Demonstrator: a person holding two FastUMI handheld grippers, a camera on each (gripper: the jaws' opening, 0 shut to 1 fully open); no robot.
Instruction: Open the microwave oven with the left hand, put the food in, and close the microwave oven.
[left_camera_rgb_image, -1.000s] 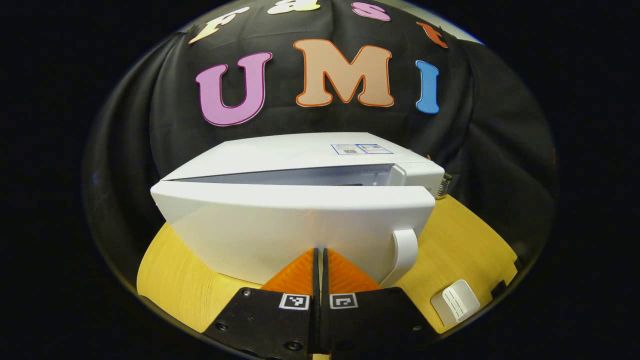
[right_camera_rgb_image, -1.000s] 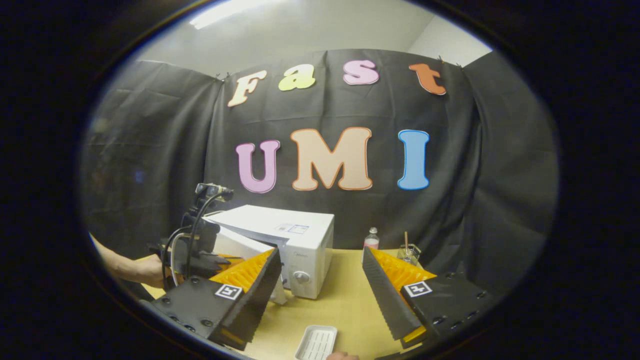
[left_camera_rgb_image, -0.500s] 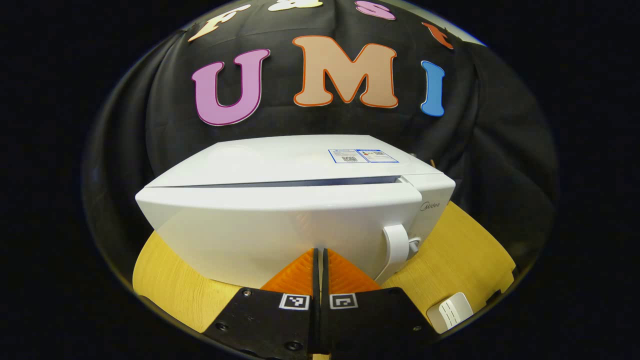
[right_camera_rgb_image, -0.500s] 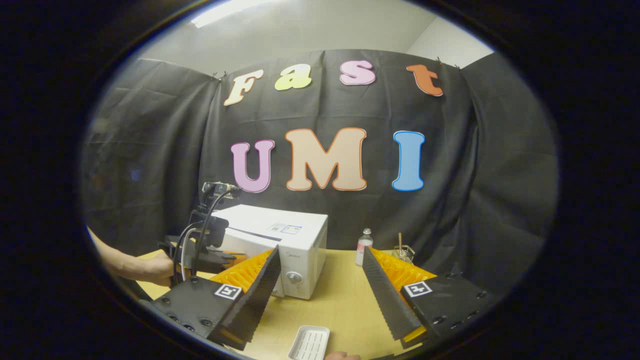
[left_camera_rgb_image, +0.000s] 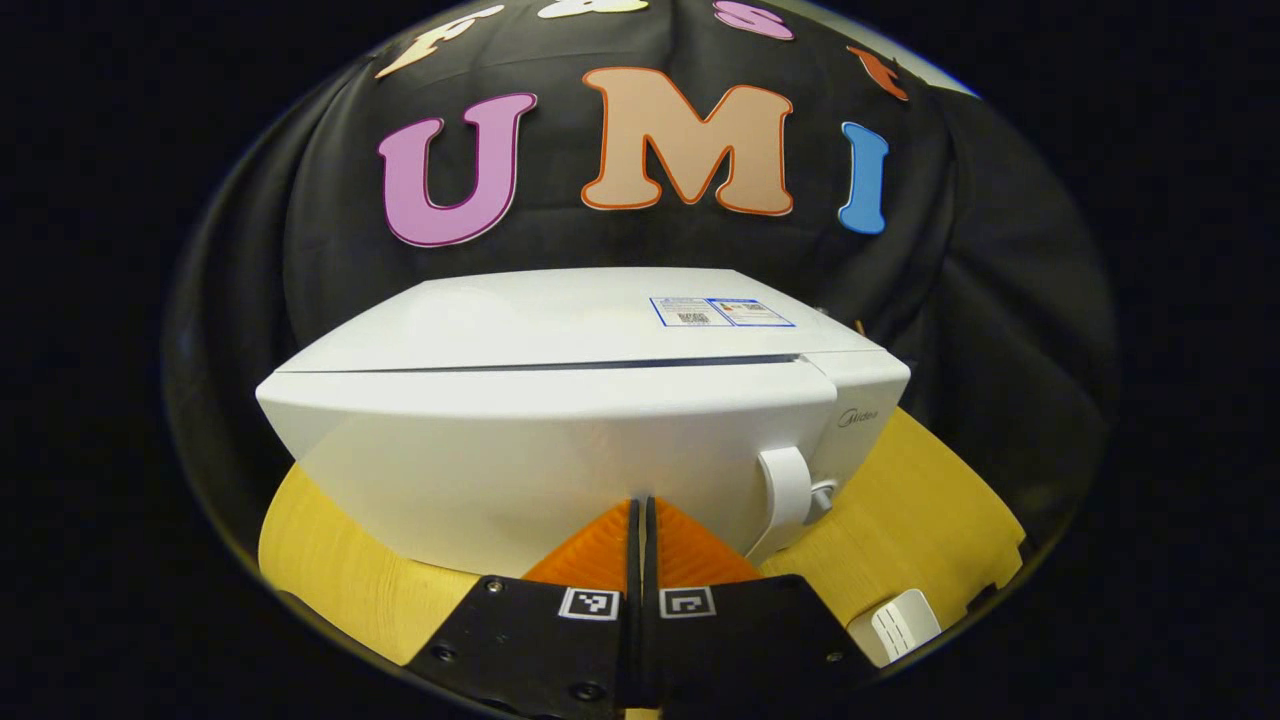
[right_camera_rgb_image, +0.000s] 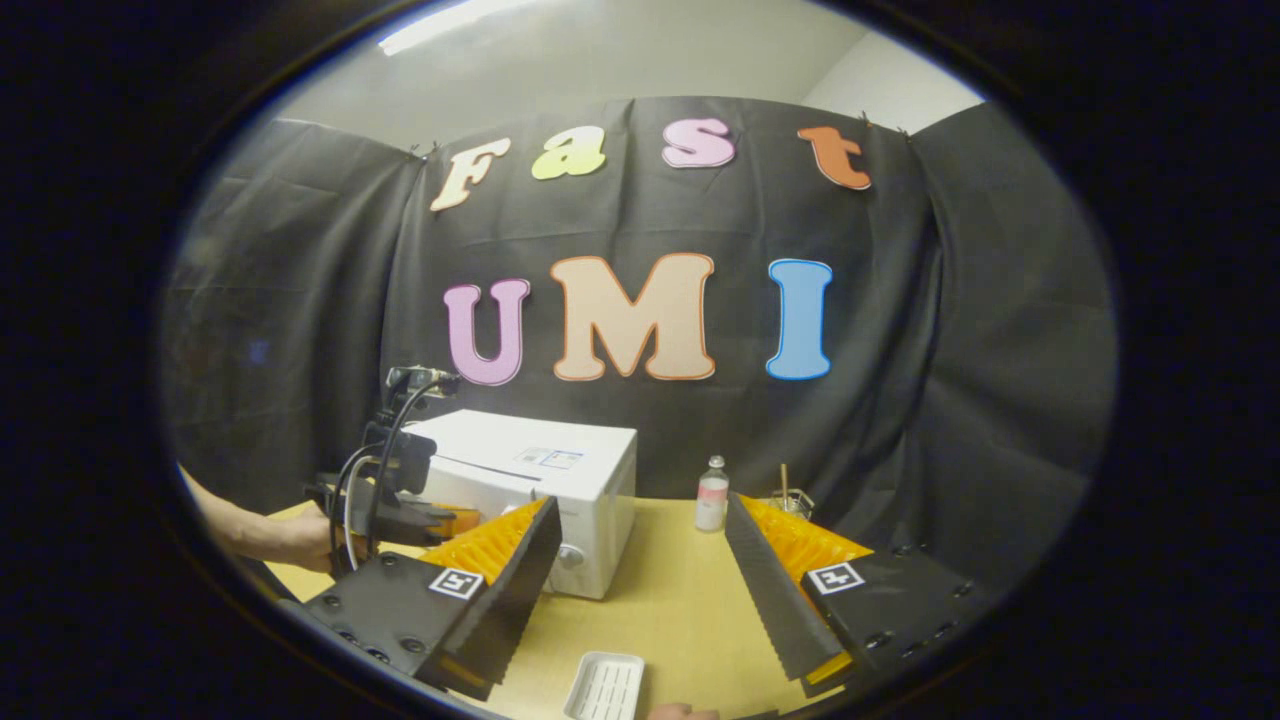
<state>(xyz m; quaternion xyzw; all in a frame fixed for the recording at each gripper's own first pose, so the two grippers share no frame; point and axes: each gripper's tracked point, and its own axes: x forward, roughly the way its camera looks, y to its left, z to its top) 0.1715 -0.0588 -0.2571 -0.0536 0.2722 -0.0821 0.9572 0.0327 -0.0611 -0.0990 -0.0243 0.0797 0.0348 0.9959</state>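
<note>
At the bottom centre of the left gripper view, the left gripper (left_camera_rgb_image: 640, 520) is sitting with its two fingers pressed together, nothing between them, its tips against the white plastic door (left_camera_rgb_image: 540, 470) of the boxy white microwave oven (left_camera_rgb_image: 600, 330). Just beyond, the door is now lying nearly flush with the body, with only a thin dark seam along its top edge; a second ago a wide gap was showing there, so the closing push is almost finished. The curved white handle (left_camera_rgb_image: 785, 490) is sitting at the door's right end. In the right gripper view, the right gripper (right_camera_rgb_image: 640, 590) is hanging wide open and empty at the bottom of the frame, above a white ridged tray (right_camera_rgb_image: 603, 688) on the yellow wooden table (right_camera_rgb_image: 670, 610). The food itself is not visible, presumably inside the oven.
</note>
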